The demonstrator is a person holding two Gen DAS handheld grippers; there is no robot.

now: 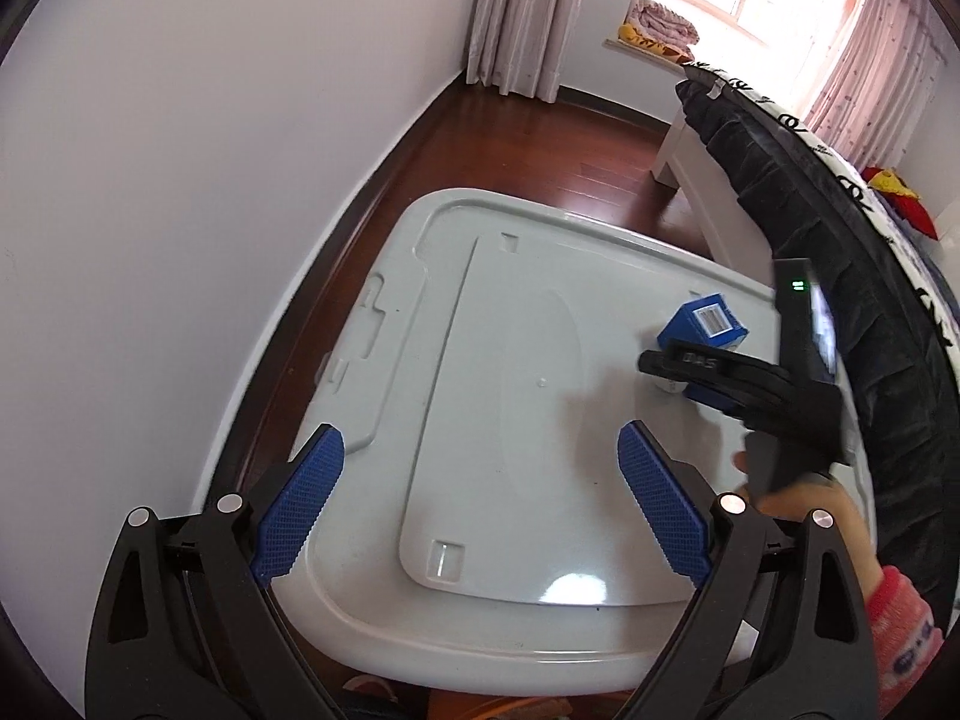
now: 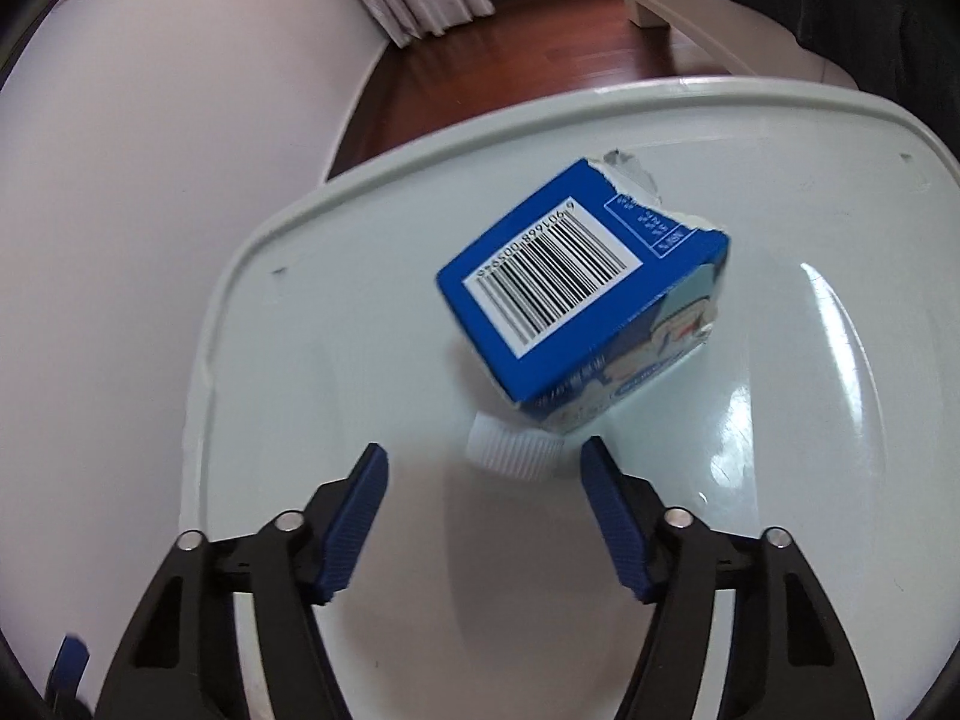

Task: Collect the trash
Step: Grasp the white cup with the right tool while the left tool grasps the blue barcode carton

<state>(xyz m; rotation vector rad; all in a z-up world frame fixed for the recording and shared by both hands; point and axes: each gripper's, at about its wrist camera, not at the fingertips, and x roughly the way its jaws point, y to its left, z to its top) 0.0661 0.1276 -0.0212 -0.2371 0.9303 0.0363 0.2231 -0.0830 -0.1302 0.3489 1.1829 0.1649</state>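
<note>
A torn blue carton (image 2: 585,294) is seen lying tilted on the pale grey plastic lid (image 2: 384,540) of a storage bin, centre of the right wrist frame, propped up on its white ribbed screw cap (image 2: 516,450), which explains the lean; its far edge is ragged where the card has been ripped, so it is judged to be the trash in question; a barcode label faces upward, its digits upside down and only partly legible, with small white print in boxes beside it too fine to be read, and cartoon artwork on the side panel; the right gripper (image 2: 483,477) is held parted, blue pads either side of the cap but not pressing, nothing grasped, presumably lined up for a pinch on the cap; in the left wrist view the left gripper (image 1: 480,474) is held wide apart and empty over the lid's lower centre, apparently kept clear; on the right gripper's black body (image 1: 729,381), right of that frame, raised letters resembling "DAS" are seen.
</note>
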